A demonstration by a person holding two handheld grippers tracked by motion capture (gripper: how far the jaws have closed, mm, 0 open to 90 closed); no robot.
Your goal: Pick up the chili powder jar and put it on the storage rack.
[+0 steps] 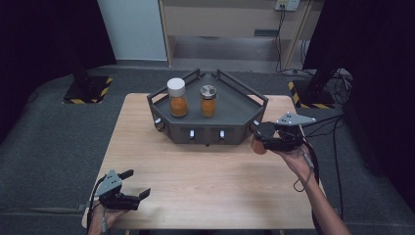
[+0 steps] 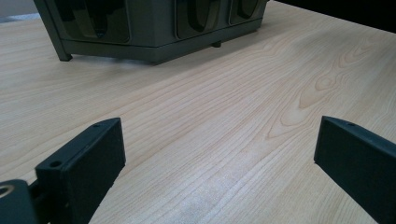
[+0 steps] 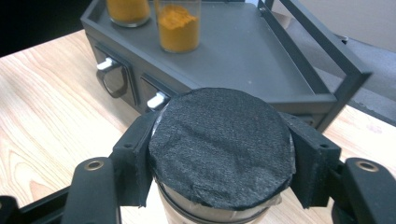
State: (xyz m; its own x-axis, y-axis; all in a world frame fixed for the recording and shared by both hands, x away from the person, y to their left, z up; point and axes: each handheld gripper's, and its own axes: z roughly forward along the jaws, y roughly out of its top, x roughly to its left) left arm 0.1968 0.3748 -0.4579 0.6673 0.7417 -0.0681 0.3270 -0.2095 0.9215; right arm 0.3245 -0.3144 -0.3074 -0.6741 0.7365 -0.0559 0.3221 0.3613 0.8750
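Now the right gripper has its jaws clamped on a black-capped jar, apparently lifted; left gripper jaws wide.

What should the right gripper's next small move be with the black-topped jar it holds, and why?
Probably carry it up and over the rack's rail toward bare shelf beside the two spice jars. The right gripper is shut on the black-topped jar, which hangs off the rack's right corner, below the rail, so it likely needs height first.
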